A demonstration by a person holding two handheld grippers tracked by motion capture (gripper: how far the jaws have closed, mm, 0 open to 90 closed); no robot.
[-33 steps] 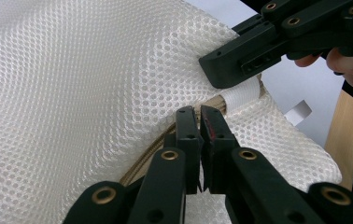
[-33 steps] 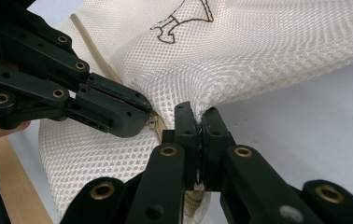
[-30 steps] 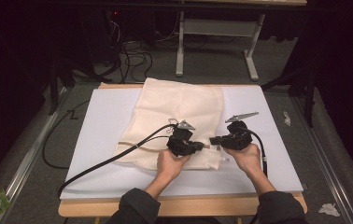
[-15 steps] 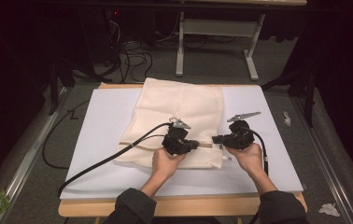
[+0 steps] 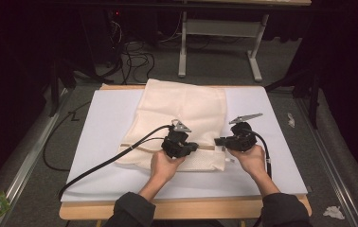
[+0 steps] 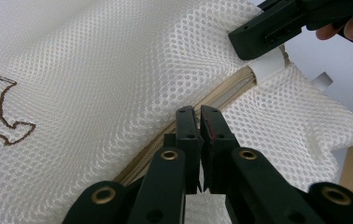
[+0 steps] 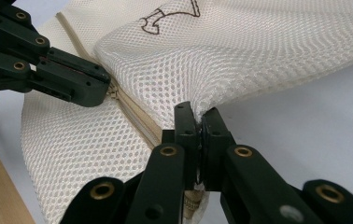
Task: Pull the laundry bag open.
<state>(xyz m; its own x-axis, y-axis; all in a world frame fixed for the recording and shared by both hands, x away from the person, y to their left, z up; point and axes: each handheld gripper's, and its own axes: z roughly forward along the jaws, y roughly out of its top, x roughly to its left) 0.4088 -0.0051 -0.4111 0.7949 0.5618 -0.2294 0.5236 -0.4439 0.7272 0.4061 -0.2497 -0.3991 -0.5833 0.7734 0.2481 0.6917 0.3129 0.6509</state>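
Two grippers work the mesh bag [image 5: 182,123] on the white board [image 5: 272,142]: your right gripper [image 5: 225,141] clamps the bag's zipper-end corner as anchor (keeps tension), your left gripper [image 5: 192,147] pinches shut on the zipper [image 6: 221,95] mid-bag, likely its pull.

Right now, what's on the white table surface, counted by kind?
Cream mesh laundry bag with zipper: 1
Black grippers, left gripper and right gripper, both shut at the bag's zipper line: 2
White mat under the bag: 1
Total: 4
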